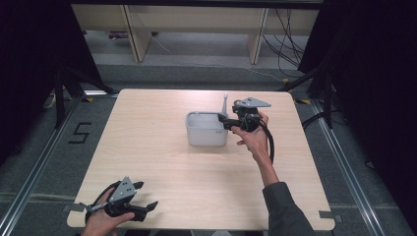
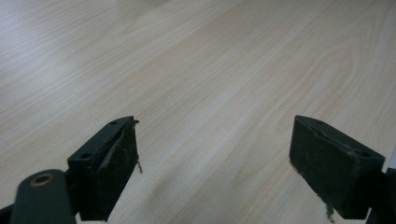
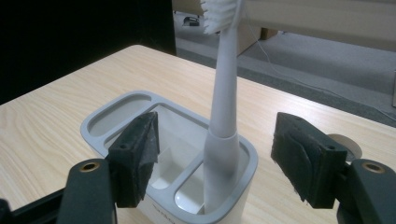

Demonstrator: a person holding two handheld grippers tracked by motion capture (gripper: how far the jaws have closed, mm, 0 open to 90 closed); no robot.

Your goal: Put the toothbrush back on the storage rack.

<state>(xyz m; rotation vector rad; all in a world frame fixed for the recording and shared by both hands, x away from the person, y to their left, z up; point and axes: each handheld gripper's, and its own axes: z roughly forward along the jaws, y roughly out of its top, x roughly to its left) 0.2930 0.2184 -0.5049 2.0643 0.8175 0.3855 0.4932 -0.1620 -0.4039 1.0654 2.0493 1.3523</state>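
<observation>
Pale wood grain runs across the square table [image 1: 162, 162] I work at, with dark curtains at both sides and a grey floor with cables beyond the far edge. Near the middle of the far half stands a white holder [image 1: 206, 129] with several compartments, and a white toothbrush [image 3: 223, 116] stands upright in the compartment at its right end, bristles at the top. My right claw [image 1: 222, 121] is level with the holder's right end, and in the right gripper view its two black pads stand apart on either side of the toothbrush handle, neither one touching it; the left pad hangs over the holder's middle compartment, the right pad is outside the rim. Nothing is clamped. My left claw [image 1: 147, 195] rests near the near left corner of the table, well apart from the holder, its jaws also spread wide, with bare wood between them in the left gripper view [image 2: 215, 163]. I judge that the toothbrush is set in its slot and that this is the release: the brush stands by itself, leaning a little against the compartment wall as far as I can tell. The next move, I think, is to draw the right claw straight back and slightly up, keeping the pads wide so that neither catches the handle or the holder's rim and tips the brush. The holder looks light, so a knock could shift it.
</observation>
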